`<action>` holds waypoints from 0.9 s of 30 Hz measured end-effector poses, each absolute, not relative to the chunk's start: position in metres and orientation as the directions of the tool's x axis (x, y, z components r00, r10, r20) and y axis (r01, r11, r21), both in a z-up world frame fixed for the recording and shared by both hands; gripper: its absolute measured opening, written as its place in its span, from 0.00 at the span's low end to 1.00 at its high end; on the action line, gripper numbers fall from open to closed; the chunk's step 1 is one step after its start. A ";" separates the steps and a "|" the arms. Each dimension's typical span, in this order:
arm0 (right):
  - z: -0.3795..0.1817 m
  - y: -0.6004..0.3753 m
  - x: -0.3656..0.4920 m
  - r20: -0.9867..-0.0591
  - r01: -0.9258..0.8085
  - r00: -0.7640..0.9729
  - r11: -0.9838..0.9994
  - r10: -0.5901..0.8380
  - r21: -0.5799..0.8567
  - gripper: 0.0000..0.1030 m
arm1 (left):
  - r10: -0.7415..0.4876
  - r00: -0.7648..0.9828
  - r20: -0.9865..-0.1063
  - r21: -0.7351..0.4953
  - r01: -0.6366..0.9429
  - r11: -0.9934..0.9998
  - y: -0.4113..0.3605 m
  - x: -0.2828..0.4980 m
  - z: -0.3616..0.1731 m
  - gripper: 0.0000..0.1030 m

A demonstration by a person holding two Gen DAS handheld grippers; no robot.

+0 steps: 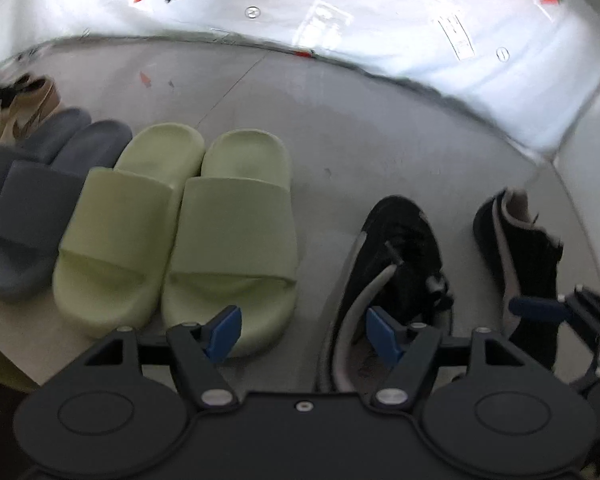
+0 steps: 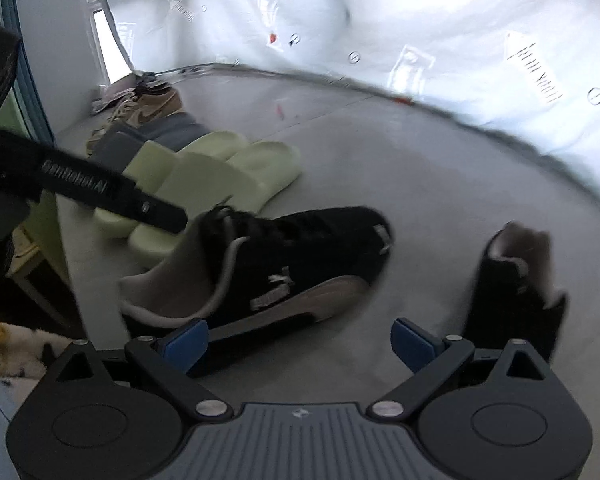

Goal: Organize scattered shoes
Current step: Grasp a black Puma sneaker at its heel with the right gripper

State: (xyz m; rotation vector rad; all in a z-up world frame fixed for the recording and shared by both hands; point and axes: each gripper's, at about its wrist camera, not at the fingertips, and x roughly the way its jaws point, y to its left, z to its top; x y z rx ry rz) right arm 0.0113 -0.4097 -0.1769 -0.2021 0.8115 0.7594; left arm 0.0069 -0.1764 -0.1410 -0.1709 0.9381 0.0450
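On a grey floor, a pair of green slides [image 1: 180, 224] stands side by side, with a pair of dark grey slides [image 1: 32, 196] to its left and tan sneakers [image 1: 24, 108] behind those. A black sneaker [image 1: 396, 272] lies right of the green slides; a second black sneaker [image 1: 516, 248] lies further right. My left gripper [image 1: 304, 332] is open and empty, between the green slide and the black sneaker. My right gripper [image 2: 300, 344] is open and empty, between the first black sneaker [image 2: 284, 268] and the second [image 2: 512, 284]. The left gripper's body [image 2: 100, 196] crosses that view.
A white plastic-covered wall [image 1: 380, 16] runs behind the shoes. The green slides [image 2: 204, 176], grey slides [image 2: 148, 136] and tan sneakers [image 2: 152, 108] line up toward a window corner. A furry yellow object [image 2: 4, 348] lies at lower left.
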 end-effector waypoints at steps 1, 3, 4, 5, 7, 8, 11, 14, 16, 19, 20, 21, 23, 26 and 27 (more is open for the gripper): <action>-0.178 -0.407 0.011 -0.720 -0.678 0.444 0.726 0.533 0.119 0.95 | -0.059 0.595 -0.801 -0.139 -0.089 0.986 -0.170 0.014 -0.141 0.68; -0.179 -0.395 0.010 -0.731 -0.653 0.462 0.750 0.502 0.103 0.95 | -0.095 0.589 -0.803 -0.159 -0.058 0.986 -0.164 0.023 -0.141 0.68; -0.179 -0.391 0.009 -0.734 -0.634 0.476 0.767 0.484 0.095 0.95 | -0.107 0.586 -0.803 -0.165 -0.045 0.985 -0.161 0.026 -0.140 0.68; -0.178 -0.389 0.008 -0.736 -0.619 0.485 0.780 0.473 0.094 0.95 | -0.135 0.598 -0.790 -0.170 -0.003 0.985 -0.153 0.030 -0.136 0.68; -0.176 -0.383 0.009 -0.739 -0.573 0.503 0.813 0.448 0.102 0.95 | -0.153 0.607 -0.780 -0.164 0.039 0.986 -0.148 0.030 -0.134 0.69; -0.176 -0.378 0.008 -0.744 -0.548 0.515 0.831 0.426 0.096 0.95 | -0.164 0.608 -0.776 -0.157 0.066 0.985 -0.144 0.031 -0.134 0.69; -0.181 -0.353 -0.001 -0.771 -0.456 0.560 0.890 0.302 0.016 0.94 | -0.207 0.602 -0.771 -0.157 0.135 0.978 -0.124 0.036 -0.133 0.69; -0.181 -0.343 -0.009 -0.774 -0.375 0.597 0.926 0.212 -0.035 0.94 | -0.247 0.600 -0.761 -0.165 0.188 0.968 -0.109 0.041 -0.134 0.69; -0.181 -0.339 -0.014 -0.770 -0.320 0.619 0.945 0.157 -0.065 0.94 | -0.268 0.594 -0.759 -0.166 0.221 0.961 -0.101 0.044 -0.135 0.69; -0.181 -0.341 -0.022 -0.766 -0.203 0.640 0.975 0.061 -0.092 0.94 | -0.310 0.569 -0.762 -0.185 0.267 0.946 -0.092 0.048 -0.138 0.69; -0.182 -0.342 -0.024 -0.764 -0.152 0.645 0.983 0.017 -0.107 0.94 | -0.323 0.563 -0.761 -0.191 0.282 0.940 -0.090 0.049 -0.138 0.69; -0.182 -0.343 -0.027 -0.762 -0.105 0.648 0.987 -0.024 -0.120 0.94 | -0.336 0.556 -0.760 -0.196 0.297 0.934 -0.089 0.049 -0.138 0.69; -0.181 -0.343 -0.035 -0.761 0.000 0.639 0.989 -0.113 -0.147 0.93 | -0.354 0.546 -0.759 -0.200 0.321 0.926 -0.088 0.049 -0.138 0.69; -0.177 -0.341 -0.049 -0.767 0.040 0.633 0.994 -0.104 -0.101 0.93 | -0.382 0.529 -0.758 -0.213 0.353 0.911 -0.085 0.052 -0.139 0.69; -0.176 -0.340 -0.055 -0.771 0.042 0.633 0.997 -0.078 -0.066 0.93 | -0.386 0.527 -0.757 -0.217 0.355 0.909 -0.085 0.053 -0.139 0.69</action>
